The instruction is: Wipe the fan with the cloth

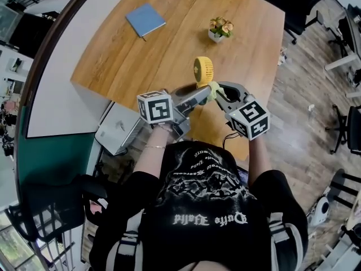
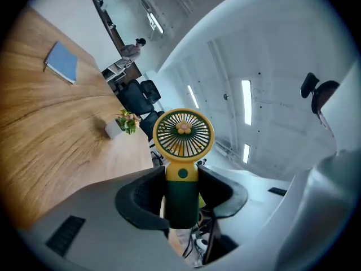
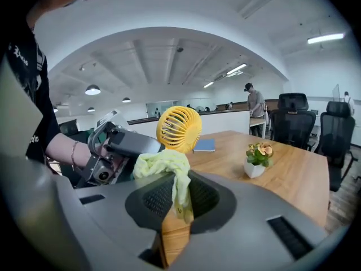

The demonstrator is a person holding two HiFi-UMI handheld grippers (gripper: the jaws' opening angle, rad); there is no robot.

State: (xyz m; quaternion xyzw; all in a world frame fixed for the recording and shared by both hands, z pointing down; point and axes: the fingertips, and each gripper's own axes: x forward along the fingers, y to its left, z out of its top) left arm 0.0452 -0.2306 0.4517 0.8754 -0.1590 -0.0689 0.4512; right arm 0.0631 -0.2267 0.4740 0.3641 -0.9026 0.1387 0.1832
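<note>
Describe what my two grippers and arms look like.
Both the left gripper and right gripper are grey-bodied with black textured jaws; each carries a white cube of black square markers. Short black sleeves, a thin bracelet on the left wrist.

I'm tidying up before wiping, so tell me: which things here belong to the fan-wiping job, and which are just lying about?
In use: fan, held by the left gripper; cloth, held by the right gripper.
Lying about: blue notebook and potted plant on the table.
</note>
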